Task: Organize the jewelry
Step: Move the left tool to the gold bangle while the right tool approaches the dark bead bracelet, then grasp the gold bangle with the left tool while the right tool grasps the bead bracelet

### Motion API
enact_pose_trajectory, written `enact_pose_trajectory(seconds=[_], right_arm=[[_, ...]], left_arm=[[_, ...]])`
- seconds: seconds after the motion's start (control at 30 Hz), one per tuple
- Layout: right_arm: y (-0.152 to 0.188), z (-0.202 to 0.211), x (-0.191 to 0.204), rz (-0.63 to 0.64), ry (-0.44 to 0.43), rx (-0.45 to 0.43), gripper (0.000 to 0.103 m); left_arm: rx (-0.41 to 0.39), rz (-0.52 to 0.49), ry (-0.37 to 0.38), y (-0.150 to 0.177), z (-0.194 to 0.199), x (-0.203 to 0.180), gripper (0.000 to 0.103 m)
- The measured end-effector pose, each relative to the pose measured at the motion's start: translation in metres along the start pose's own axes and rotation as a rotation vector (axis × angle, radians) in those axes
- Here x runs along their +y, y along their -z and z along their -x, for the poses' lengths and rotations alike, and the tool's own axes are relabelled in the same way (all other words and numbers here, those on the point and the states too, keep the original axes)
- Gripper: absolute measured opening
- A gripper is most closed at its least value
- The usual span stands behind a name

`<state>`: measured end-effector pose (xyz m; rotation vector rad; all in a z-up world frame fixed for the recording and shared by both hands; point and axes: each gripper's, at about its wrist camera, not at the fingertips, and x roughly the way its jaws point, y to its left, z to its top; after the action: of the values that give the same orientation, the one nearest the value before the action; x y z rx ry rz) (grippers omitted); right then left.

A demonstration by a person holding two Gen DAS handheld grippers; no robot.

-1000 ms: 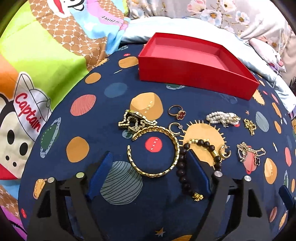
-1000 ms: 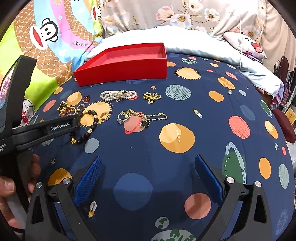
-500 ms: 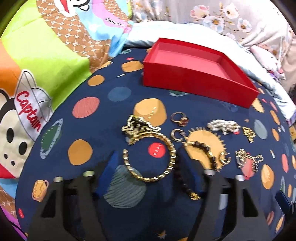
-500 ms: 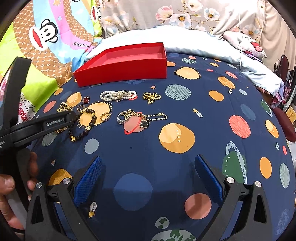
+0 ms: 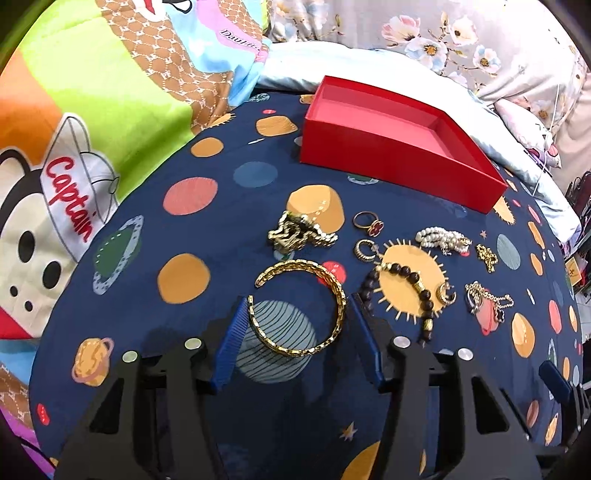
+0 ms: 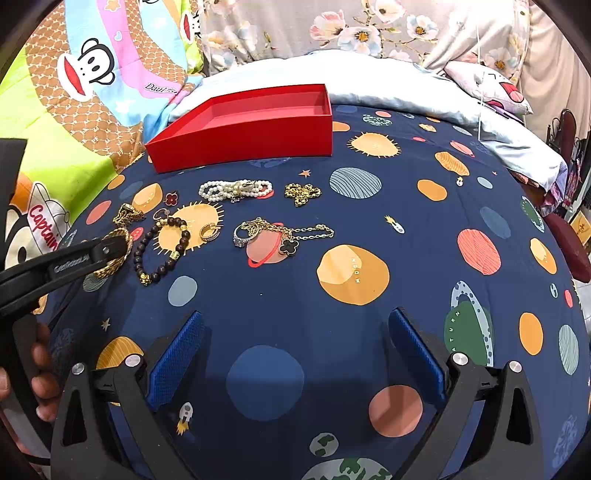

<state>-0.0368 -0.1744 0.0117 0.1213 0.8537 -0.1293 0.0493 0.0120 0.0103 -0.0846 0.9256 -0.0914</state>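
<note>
- Your left tool [image 5: 295, 325] is now closing in: its still-parted pads are bracketing the gold bangle [image 5: 299, 306] on the bed, just short of clamping.
- Your right tool [image 6: 293, 354] is idling, spread wide, holding nothing.
- The red box [image 5: 391, 155] is waiting far ahead.

Home bedroom: planet-print bedspread [image 6: 369, 229], cartoon quilt [image 5: 92, 110], floral pillows [image 6: 369, 26].

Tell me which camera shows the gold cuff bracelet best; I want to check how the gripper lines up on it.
The left wrist view: the gold cuff bracelet lies whole and close, between the blue pads of the open left hand-held gripper. In the right wrist view it sits small at the left edge, partly hidden behind that gripper's finger.
</note>
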Motion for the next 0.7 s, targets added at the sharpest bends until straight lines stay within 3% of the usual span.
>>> enact_pose_trajectory(seconds=[0.17,0.23,0.37,0.5,0.67,0.7], right_arm=[[0.000,0.004,0.002,0.010,-0.015,-0.014,0.098],[-0.003,0.007,0.007,0.021,-0.063,-0.024,0.098],[-0.016,0.001,0.031,0.062,-0.146,0.009,0.086],[-0.031,-0.016,0.051,0.084,-0.157,0.041,0.075],[-0.044,-0.041,0.057,0.043,-0.174,0.108,0.052],[-0.044,-0.043,0.059,0.043,-0.173,0.112,0.051]], left_arm=[[-0.025,0.001,-0.014,0.001,0.015,0.010,0.053],[-0.041,-0.005,-0.029,0.001,0.022,0.014,0.053],[-0.041,-0.004,-0.028,0.004,0.028,0.023,0.053],[-0.038,-0.011,-0.029,0.007,0.029,0.028,0.053],[-0.034,0.001,-0.009,0.012,0.030,0.035,0.053],[-0.030,0.003,-0.005,0.014,0.029,0.036,0.053]])
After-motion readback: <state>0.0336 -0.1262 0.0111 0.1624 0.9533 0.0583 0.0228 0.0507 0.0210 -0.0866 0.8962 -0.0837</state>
